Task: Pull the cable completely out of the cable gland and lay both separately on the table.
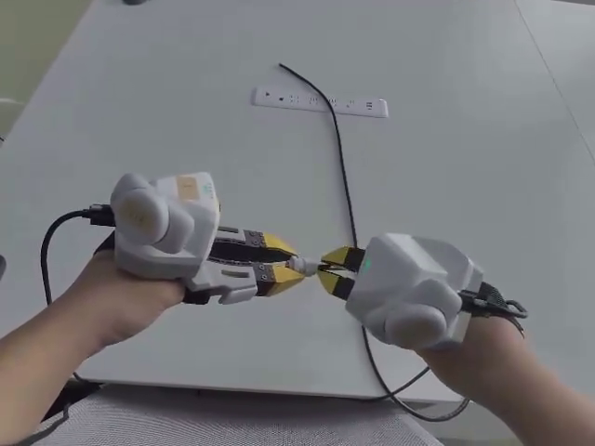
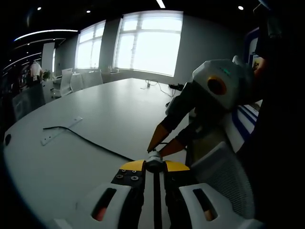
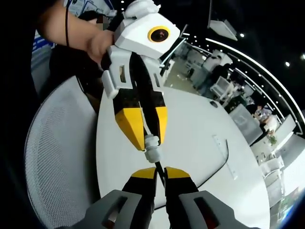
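The small white plastic cable gland (image 3: 152, 147) is clamped between the yellow tips of the left gripper (image 2: 154, 168), held above the near edge of the white table (image 1: 186, 121). The thin black cable (image 1: 342, 167) runs out of it straight into the right gripper (image 3: 159, 174), whose jaws are closed on it just beside the gland, then trails off across the table past a white power strip (image 1: 364, 108). The tips face each other, so the cable's axis runs gripper to gripper, and drawing them apart along it should free the cable
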`<state>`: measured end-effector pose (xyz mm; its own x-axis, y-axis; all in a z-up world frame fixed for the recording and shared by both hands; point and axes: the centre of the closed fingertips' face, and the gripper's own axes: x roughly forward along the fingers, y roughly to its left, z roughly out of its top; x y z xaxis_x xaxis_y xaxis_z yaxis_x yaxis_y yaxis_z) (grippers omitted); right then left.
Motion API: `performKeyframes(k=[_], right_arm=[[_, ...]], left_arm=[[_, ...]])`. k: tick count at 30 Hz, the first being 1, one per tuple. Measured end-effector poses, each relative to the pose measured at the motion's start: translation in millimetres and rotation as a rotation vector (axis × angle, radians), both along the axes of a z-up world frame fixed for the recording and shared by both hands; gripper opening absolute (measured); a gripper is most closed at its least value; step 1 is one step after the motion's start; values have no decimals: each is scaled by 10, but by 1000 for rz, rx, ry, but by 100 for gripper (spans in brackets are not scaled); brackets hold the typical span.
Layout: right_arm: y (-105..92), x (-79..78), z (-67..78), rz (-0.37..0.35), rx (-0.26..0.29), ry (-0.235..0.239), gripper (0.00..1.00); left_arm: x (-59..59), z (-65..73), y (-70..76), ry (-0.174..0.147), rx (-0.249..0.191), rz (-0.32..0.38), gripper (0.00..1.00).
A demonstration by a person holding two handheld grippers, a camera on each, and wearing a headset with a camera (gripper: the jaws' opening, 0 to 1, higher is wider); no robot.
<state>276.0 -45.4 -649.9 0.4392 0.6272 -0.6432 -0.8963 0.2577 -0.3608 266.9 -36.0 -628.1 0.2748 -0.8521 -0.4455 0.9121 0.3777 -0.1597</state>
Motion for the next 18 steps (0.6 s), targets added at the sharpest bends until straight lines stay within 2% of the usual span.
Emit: performKeyframes(k=[5,14,18], right_arm=[[-37,28,-26,-45,23,42,0],[-214,124,-126,-152,36,108,0],[-279,167,-155,-207,69,148,1]], left_arm=[[7,0,-7,-3,-1,2,15],[6,13,16,-7,-12,5,15],[15,23,29,-12,-13,6,15]])
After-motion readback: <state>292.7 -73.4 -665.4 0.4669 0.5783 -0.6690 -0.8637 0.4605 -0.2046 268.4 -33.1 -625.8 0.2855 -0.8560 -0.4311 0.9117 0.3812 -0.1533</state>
